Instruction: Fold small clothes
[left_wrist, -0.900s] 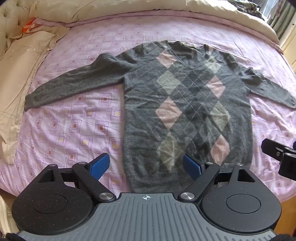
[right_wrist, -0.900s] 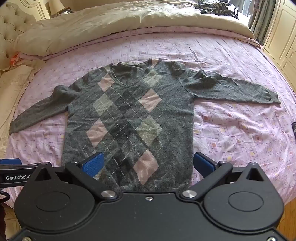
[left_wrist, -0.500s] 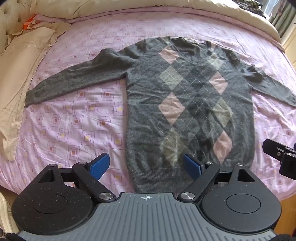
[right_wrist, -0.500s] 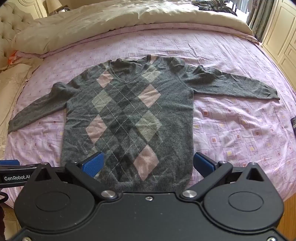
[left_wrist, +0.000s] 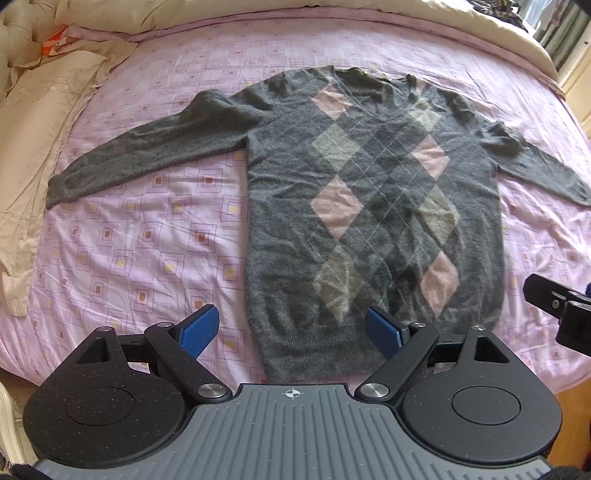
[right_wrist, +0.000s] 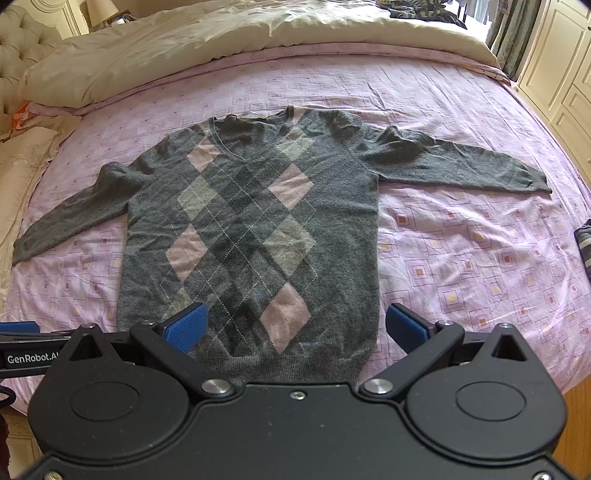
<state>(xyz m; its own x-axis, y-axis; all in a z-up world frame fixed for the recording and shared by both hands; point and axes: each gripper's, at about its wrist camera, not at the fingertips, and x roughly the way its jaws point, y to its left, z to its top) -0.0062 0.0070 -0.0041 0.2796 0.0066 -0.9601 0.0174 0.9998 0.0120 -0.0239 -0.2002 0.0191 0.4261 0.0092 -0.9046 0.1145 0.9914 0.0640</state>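
A grey sweater (left_wrist: 373, 221) (right_wrist: 251, 240) with pink and pale argyle diamonds lies flat, face up, on the pink patterned bedsheet (left_wrist: 140, 240) (right_wrist: 461, 258), both sleeves spread out sideways. My left gripper (left_wrist: 291, 330) hovers open above the hem's left corner, nothing between its blue pads. My right gripper (right_wrist: 295, 326) is open too, above the hem's right half, and holds nothing. Its black body shows at the right edge of the left wrist view. The hem nearest me is partly hidden behind both gripper bodies.
A cream duvet (right_wrist: 240, 40) is bunched along the far side of the bed, with cream pillows (left_wrist: 33, 122) at the left. A striped dark item (right_wrist: 583, 243) sits at the right edge. Wooden floor (right_wrist: 576, 424) and cream cupboards (right_wrist: 554, 66) lie beyond the bed's right side.
Both grippers have drifted slightly back and upward, so the sweater sits a little lower and fuller in each view. Both stay open and the sweater has not moved.
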